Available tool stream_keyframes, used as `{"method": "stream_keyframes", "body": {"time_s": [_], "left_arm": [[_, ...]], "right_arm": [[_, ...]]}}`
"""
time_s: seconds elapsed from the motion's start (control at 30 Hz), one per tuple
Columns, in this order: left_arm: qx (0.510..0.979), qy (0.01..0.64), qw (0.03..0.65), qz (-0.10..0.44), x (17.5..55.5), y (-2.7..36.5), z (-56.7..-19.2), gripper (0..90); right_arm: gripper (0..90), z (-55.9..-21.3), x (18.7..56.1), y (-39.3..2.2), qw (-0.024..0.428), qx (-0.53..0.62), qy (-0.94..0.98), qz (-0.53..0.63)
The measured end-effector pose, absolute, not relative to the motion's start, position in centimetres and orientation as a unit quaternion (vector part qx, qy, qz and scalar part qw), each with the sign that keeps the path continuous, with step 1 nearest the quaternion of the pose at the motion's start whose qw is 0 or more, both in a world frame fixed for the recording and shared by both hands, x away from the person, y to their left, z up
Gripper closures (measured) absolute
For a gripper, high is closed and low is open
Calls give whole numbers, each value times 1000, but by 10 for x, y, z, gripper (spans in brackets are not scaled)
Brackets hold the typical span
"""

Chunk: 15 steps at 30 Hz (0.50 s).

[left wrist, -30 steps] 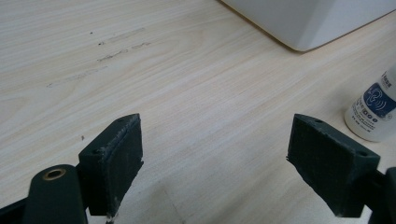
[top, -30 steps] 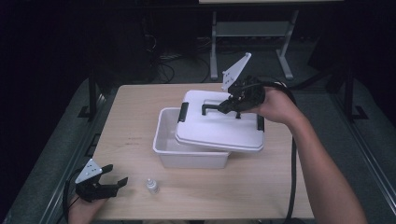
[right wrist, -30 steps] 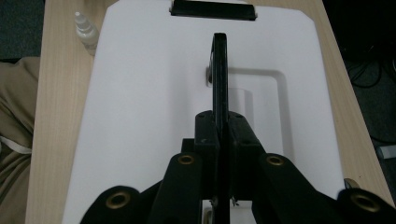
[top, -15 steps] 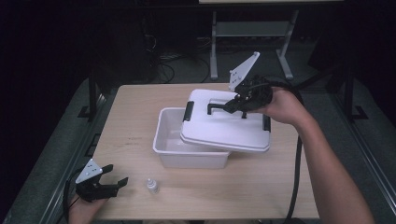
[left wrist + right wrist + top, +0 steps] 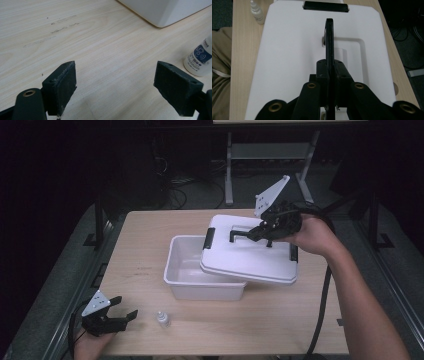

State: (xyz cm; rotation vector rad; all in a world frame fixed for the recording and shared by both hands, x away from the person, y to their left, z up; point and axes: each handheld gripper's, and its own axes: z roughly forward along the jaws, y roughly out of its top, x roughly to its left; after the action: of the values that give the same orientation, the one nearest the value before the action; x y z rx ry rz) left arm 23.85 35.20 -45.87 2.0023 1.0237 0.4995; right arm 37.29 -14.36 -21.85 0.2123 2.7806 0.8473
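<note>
Shifted since the earlier high-view frames: the lid (image 5: pixel 248 257), carried by its black handle (image 5: pixel 243 235), has been drawn a little toward the right and slightly raised, so more of the box (image 5: pixel 186 270) is uncovered. Left gripper (image 5: pixel 106 317) and bottle (image 5: pixel 162 319) are unmoved.

High view: the lid is seen tilted, its near edge lying over the box's right part, its far side lifted. The right gripper (image 5: pixel 260 231) is clamped on the handle. The left gripper rests at the table's (image 5: pixel 300 320) near-left corner, jaws spread, the bottle just beside it.

Left gripper view: jaws are held wide apart over bare wood with nothing between them; the bottle (image 5: pixel 199 60) stands to the right, a box corner (image 5: pixel 160 12) beyond.

Right gripper view: the pads (image 5: pixel 322 72) are pressed together on the handle (image 5: pixel 329 37), the lid (image 5: pixel 287 50) spread beneath.

Judged: lid removal is under way; the box is not yet fully open.
</note>
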Motion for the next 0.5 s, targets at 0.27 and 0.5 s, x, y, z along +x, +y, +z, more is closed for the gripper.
{"method": "stream_keyframes", "body": {"time_s": [0.27,0.5], "left_arm": [[794,406,407,197,239,352,-459,177],[794,407,407,197,239,351,-459,177]], "right_arm": [[837,-218,370,-154,116,81,946,291],[837,-223,369,-161,112,86,946,292]]}}
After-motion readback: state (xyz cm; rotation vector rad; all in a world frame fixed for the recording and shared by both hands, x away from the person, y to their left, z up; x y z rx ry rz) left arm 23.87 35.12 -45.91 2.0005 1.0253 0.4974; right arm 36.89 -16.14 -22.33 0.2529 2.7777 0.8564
